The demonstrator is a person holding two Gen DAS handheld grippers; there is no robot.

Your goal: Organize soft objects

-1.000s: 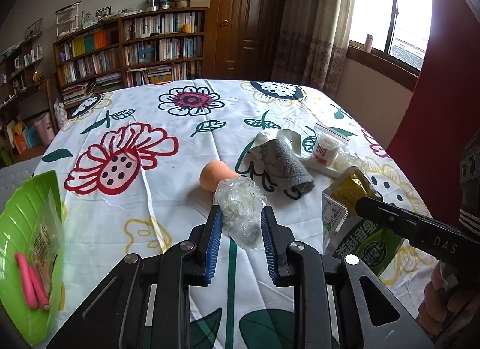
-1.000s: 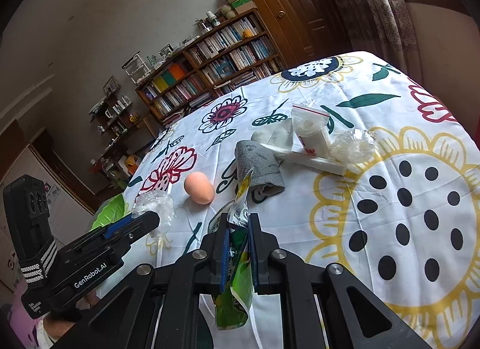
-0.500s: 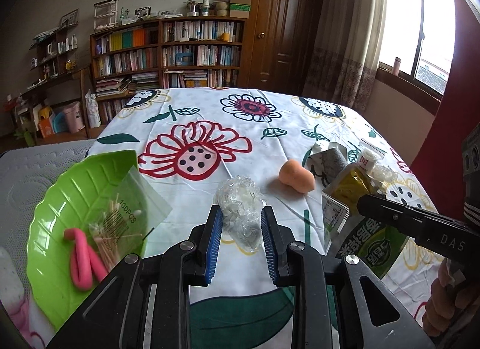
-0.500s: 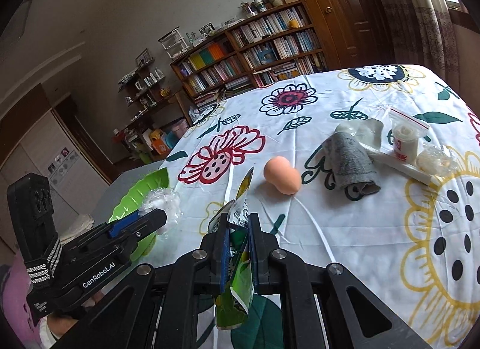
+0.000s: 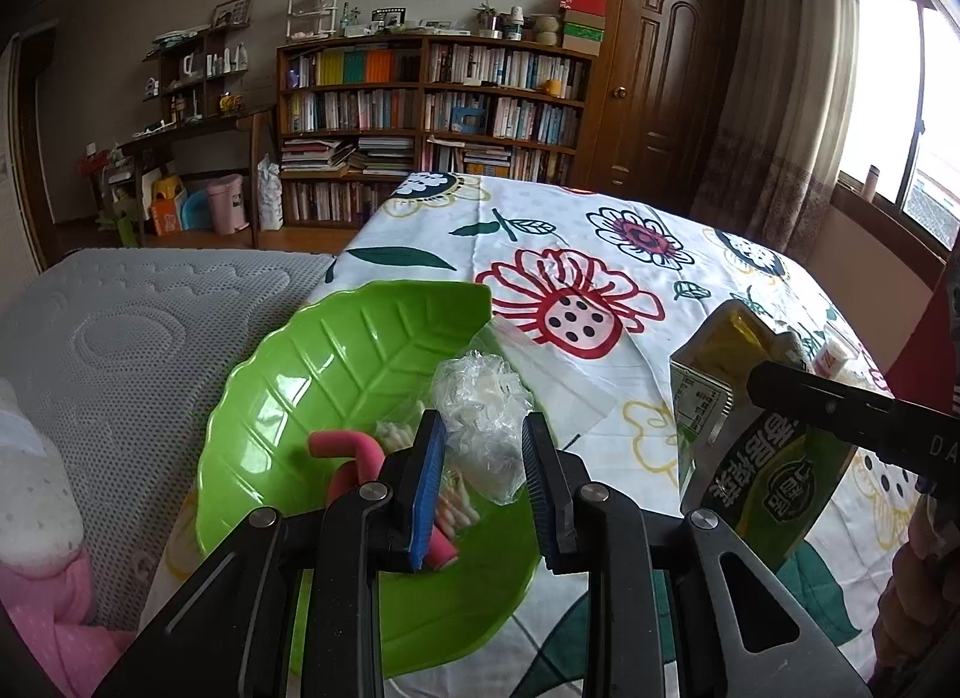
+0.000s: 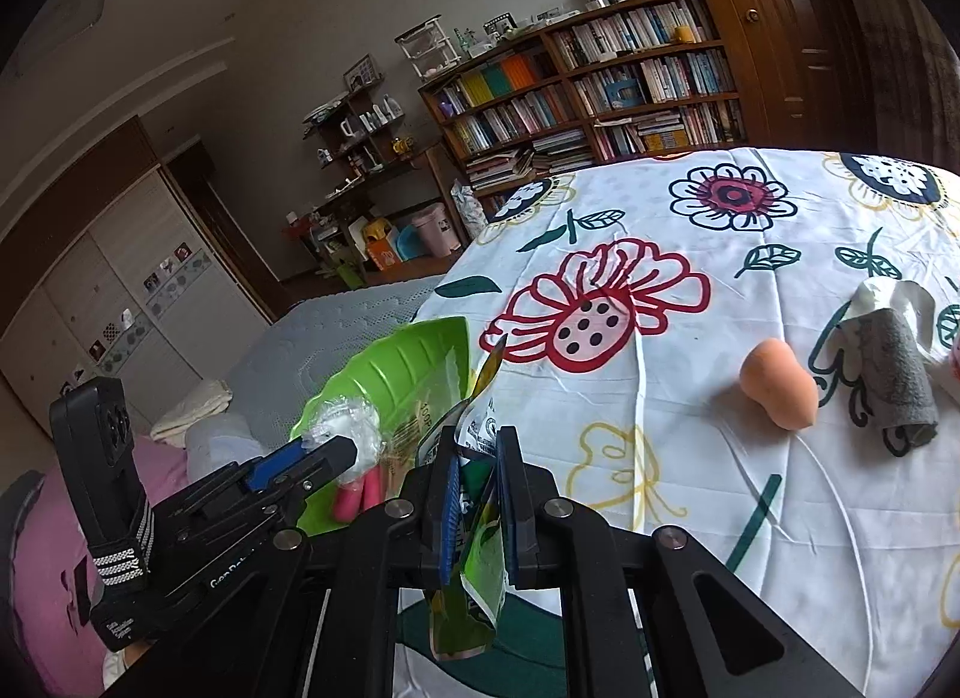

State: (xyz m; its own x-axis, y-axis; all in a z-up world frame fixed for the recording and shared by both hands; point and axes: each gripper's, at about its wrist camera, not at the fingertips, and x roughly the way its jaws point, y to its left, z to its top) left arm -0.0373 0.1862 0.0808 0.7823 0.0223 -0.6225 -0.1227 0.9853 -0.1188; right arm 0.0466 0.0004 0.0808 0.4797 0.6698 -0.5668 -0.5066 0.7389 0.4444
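My left gripper (image 5: pixel 483 428) is shut on a crumpled clear plastic bag (image 5: pixel 483 419) and holds it over the right part of a green leaf-shaped tray (image 5: pixel 336 374). The tray holds a pink bent tube (image 5: pixel 348 461) and a bag of cotton swabs (image 5: pixel 396 434). My right gripper (image 6: pixel 480 440) is shut on a green and yellow pouch (image 6: pixel 474 572), also seen in the left wrist view (image 5: pixel 762 458). An orange sponge (image 6: pixel 780 386) and a grey rolled cloth (image 6: pixel 897 374) lie on the floral tablecloth (image 6: pixel 660 338).
The tray sits at the table's left edge, beside a grey mattress (image 5: pixel 120 338). A pink cloth (image 5: pixel 54 608) lies at lower left. A small packet (image 5: pixel 831 359) lies far right. Bookshelves (image 5: pixel 432 116) and a door (image 5: pixel 666 68) stand behind the table.
Both grippers have swung left with their loads. My left gripper now holds the plastic bag over the green tray instead of over the tablecloth. The right gripper follows with the pouch.
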